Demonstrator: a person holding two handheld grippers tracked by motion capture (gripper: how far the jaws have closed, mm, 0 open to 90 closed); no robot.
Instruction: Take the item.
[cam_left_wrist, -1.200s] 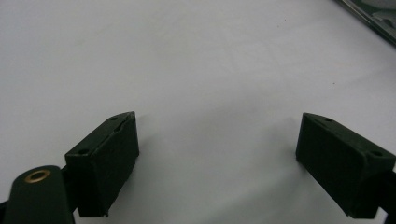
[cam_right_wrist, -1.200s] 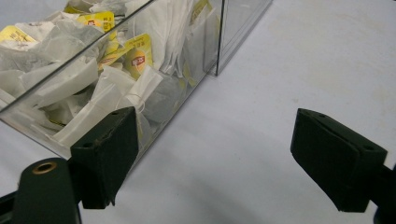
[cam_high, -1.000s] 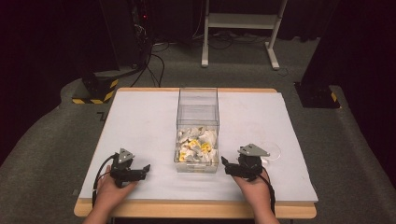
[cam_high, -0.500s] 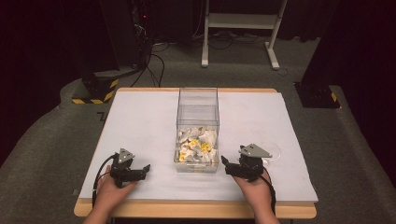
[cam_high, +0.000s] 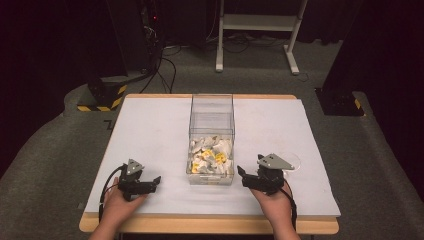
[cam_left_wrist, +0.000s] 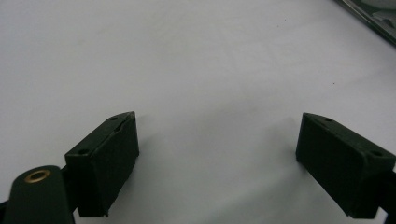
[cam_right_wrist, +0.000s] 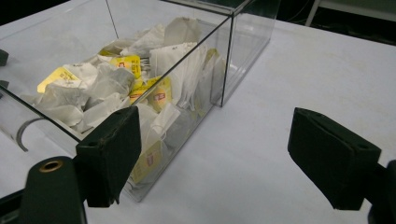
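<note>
A: Nearest the person, both hands rested on the near part of the desk (cam_high: 150, 125). The left gripper (cam_high: 156, 181) lay near-left, jaws spread wide over bare white surface, holding nothing. The right gripper (cam_high: 241, 173) lay near-right, jaws likewise parted and empty, pointed toward the clear box (cam_high: 212, 131).

B: And the box itself?

A: Mid-desk, between the two grippers, long axis running near to far. Its near half held a heap of tea bags (cam_right_wrist: 116, 79): white paper sachets with yellow tags, loosely tumbled. The far half looked empty. A clear round lid-like disc (cam_high: 290, 162) sat just right of the right gripper.

B: Handling notes?

A: My judgement: the tea bags are very light, soft and crushable, with thin paper that could tear under a hard pinch. Best taken from above, one sachet by its upper edge or tag, with gentle closure. The box walls are stiff and slick and may slide if nudged.

B: Beyond the desk?

A: Grey carpet, trailing cables, a white frame stand at the far side.
</note>
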